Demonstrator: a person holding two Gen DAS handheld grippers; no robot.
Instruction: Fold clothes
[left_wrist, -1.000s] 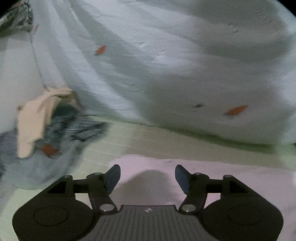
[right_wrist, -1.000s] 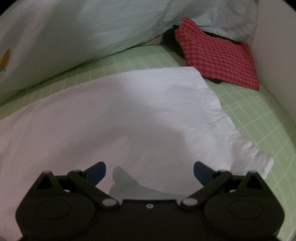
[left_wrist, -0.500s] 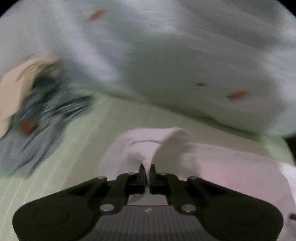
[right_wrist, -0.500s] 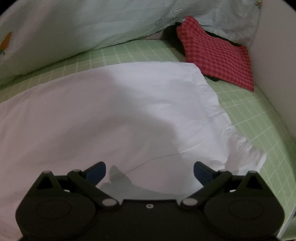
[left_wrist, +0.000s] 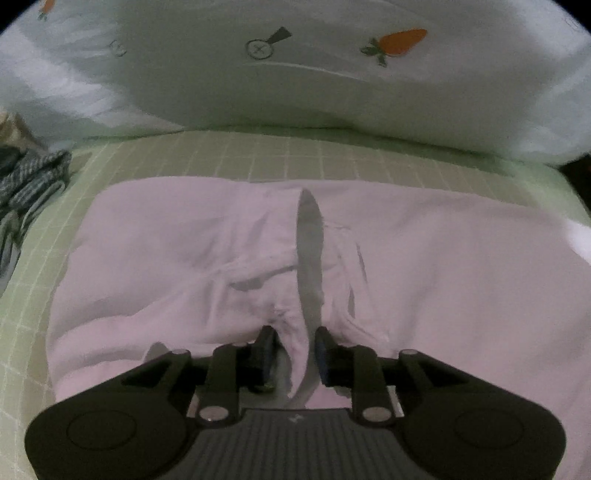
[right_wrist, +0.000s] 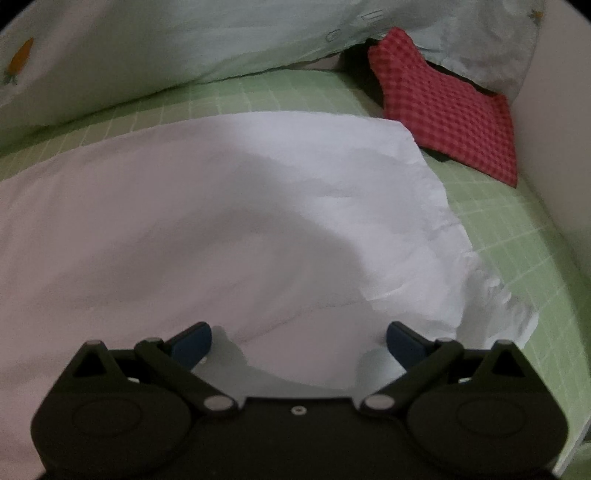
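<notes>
Pale pink garment (left_wrist: 155, 258) spread on green checked sheet (left_wrist: 280, 162)
Ridge pinched by left gripper (left_wrist: 294, 345); right gripper (right_wrist: 298, 338) wide apart, holding nothing; carrot-print duvet (left_wrist: 295, 81) behind, red gingham cloth (right_wrist: 450, 122) near wall (right_wrist: 554, 129)

My left gripper (left_wrist: 295, 350) is low and level, pointing forward, its two fingers drawn in close with only a narrow gap, pinching a raised fold of the pale garment (left_wrist: 443, 277) between the blue pads (left_wrist: 266, 354). My right gripper (right_wrist: 298, 338) is also held low, tipped slightly downward, its fingers (right_wrist: 192, 338) spread wide apart, gripping nothing and hovering just above the cloth.
</notes>
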